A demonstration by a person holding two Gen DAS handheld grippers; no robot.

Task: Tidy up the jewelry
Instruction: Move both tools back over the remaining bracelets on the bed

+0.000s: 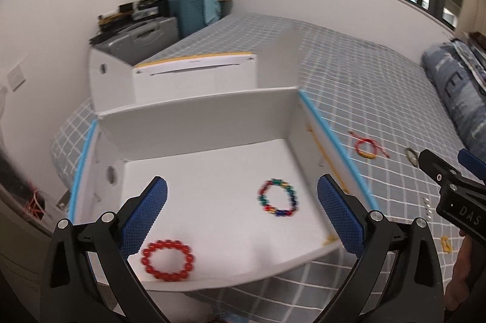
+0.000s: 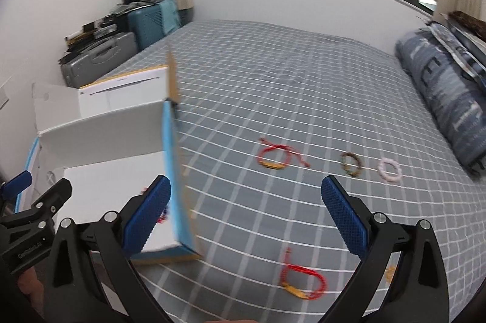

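Gathering continues: both grippers, left [image 1: 241, 212] and right [image 2: 246, 210], gape empty, two bracelets lie in the box [image 1: 194, 122]. Steer your right over the nearest red cord [image 2: 303, 282] (bedsheet-flat), pinching low.

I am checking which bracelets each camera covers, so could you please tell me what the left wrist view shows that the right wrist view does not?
Only the left wrist view shows the red bead bracelet and the whole multicolour bead bracelet lying inside the white box. Only the right wrist view shows the pink bracelet and the near red cord bracelet on the bed. Both show the box, the checked bedsheet, the far red cord bracelet and the brown bracelet.
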